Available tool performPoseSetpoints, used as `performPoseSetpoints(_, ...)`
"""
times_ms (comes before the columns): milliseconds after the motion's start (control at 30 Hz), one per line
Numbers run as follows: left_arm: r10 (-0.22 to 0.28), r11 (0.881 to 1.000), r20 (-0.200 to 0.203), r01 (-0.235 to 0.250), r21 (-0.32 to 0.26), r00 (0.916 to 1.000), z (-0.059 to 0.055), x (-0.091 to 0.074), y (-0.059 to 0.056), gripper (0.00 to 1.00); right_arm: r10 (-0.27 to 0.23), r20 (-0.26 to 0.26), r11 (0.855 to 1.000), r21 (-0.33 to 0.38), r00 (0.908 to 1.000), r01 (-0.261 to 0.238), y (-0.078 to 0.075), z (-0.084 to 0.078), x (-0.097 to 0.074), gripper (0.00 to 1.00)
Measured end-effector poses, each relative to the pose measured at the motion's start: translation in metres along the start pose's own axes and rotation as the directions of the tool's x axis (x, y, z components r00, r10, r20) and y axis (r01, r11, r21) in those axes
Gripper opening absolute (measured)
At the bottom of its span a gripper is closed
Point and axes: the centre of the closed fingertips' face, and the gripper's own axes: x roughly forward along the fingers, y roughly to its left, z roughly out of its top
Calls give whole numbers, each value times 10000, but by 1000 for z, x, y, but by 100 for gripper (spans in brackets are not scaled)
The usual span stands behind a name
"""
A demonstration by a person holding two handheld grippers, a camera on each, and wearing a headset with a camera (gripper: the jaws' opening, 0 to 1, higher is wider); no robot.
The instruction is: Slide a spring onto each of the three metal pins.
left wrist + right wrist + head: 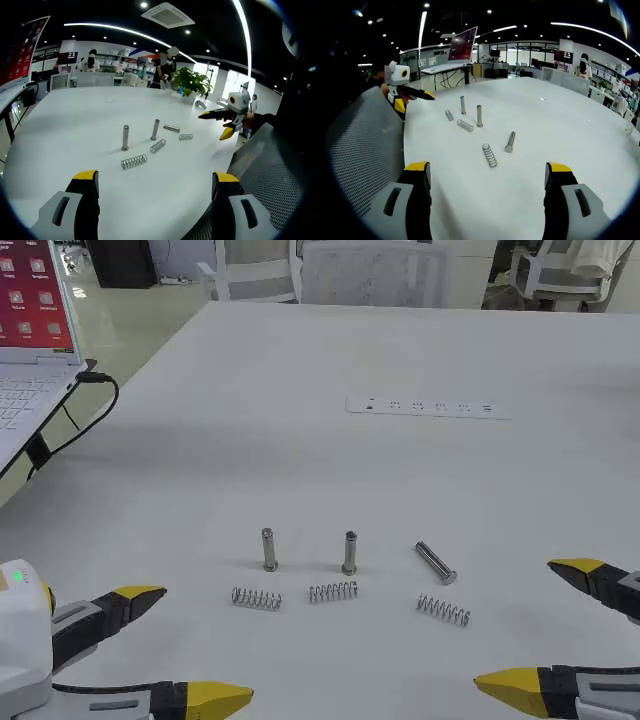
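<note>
Head view shows a power strip beyond the pins.

I can't read any words or numbers here. The laptop screen at ten o'clock has tiny marks, too blurry for me to read.

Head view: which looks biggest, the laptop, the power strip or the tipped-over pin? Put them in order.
1. laptop, even cut off by the edge.
2. power strip.
3. tipped-over pin, smallest though nearest the camera.
</note>
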Motion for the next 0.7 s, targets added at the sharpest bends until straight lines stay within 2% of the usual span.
performPoseSetpoints(700, -139, 9999, -8, 139, 49, 9999, 0, 1, -2, 91, 13, -128, 10000, -81, 9999, -14, 4, 2, 1, 95)
